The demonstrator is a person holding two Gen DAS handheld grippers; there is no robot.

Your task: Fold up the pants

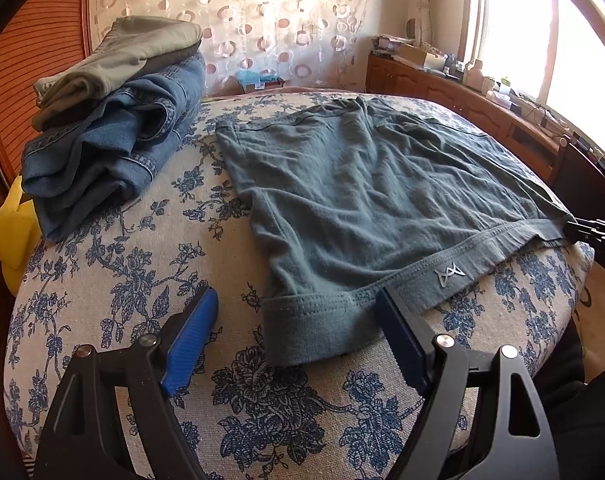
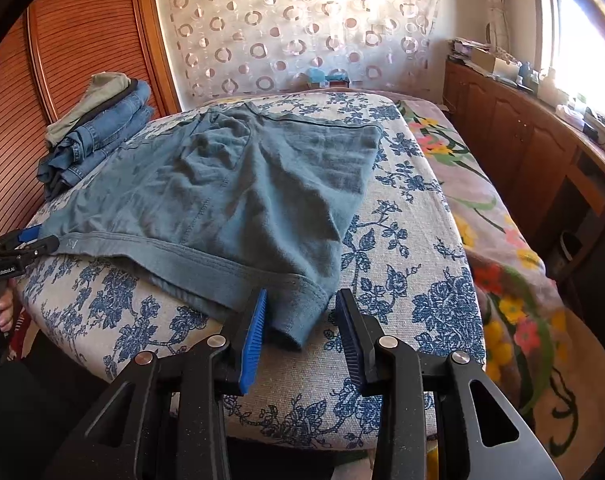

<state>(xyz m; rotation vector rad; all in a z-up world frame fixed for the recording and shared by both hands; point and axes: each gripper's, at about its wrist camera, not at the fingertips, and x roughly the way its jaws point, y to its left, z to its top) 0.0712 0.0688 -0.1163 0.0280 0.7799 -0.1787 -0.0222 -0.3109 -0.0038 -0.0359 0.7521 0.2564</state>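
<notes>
Grey-blue shorts [image 1: 366, 192] lie spread flat on a floral-covered surface [image 1: 150, 280], waistband toward me, with a small logo [image 1: 448, 274] on the band. My left gripper [image 1: 298, 304] is open, its jaws on either side of the waistband's left corner, blue pads [image 1: 190, 344] apart. In the right wrist view the shorts [image 2: 238, 200] lie the same way, and my right gripper [image 2: 302, 308] is open around the waistband's right corner. The left gripper shows at the left edge there [image 2: 30, 246]. The right gripper shows at the right edge of the left wrist view [image 1: 594, 232].
A stack of folded jeans and olive pants [image 1: 114, 128] sits at the far left of the surface. A yellow object [image 1: 12, 232] lies beside it. A flowered bedspread [image 2: 502, 248] lies to the right, with wooden cabinets [image 2: 522, 140] under a window.
</notes>
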